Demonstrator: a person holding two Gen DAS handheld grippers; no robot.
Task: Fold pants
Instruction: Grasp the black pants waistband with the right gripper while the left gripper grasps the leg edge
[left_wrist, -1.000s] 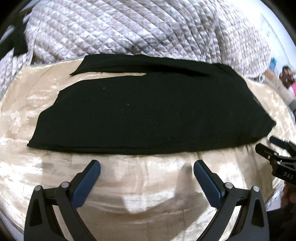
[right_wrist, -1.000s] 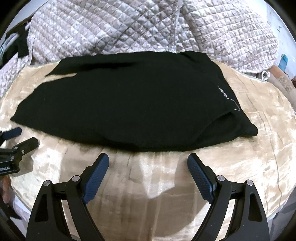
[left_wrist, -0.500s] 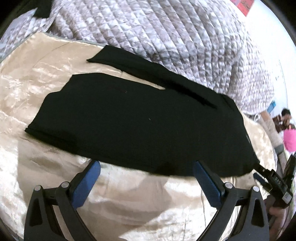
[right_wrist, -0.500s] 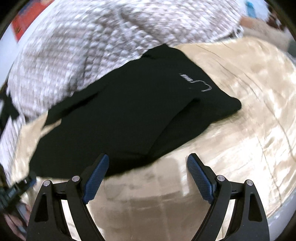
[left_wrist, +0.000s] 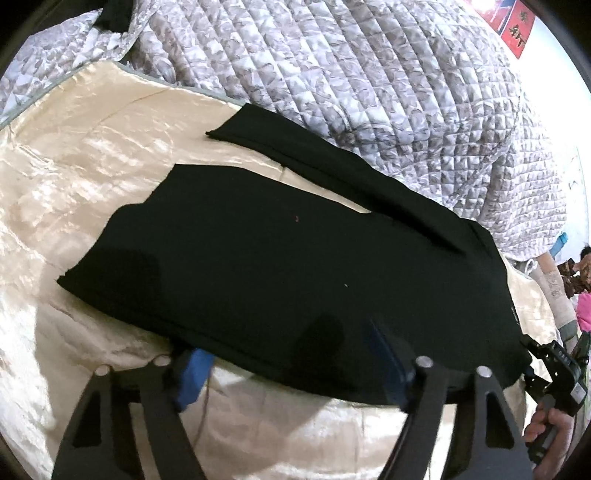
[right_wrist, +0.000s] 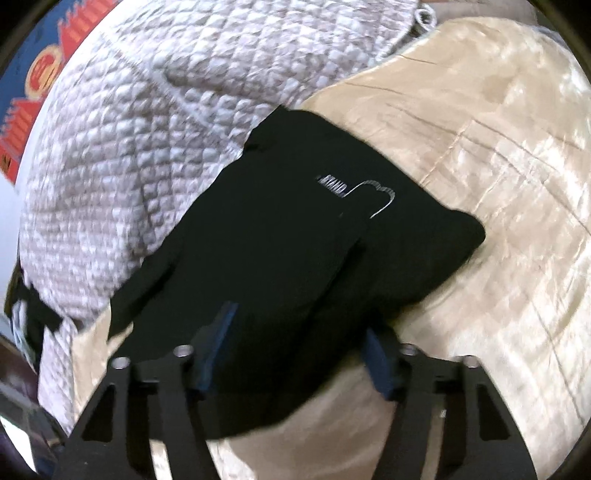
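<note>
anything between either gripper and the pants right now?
Nothing visible. The left gripper and right gripper, both open, already straddle the near edge of the black pants, which lie on the satin sheet. The quilt sits behind them.

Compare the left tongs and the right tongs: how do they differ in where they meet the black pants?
The left tongs straddle the long near edge of the black pants; the right tongs straddle the end bearing the white logo. The left tongs show one blue pad under the cloth; the right tongs show both pads. Both are open at the hem, over the cream sheet.
</note>
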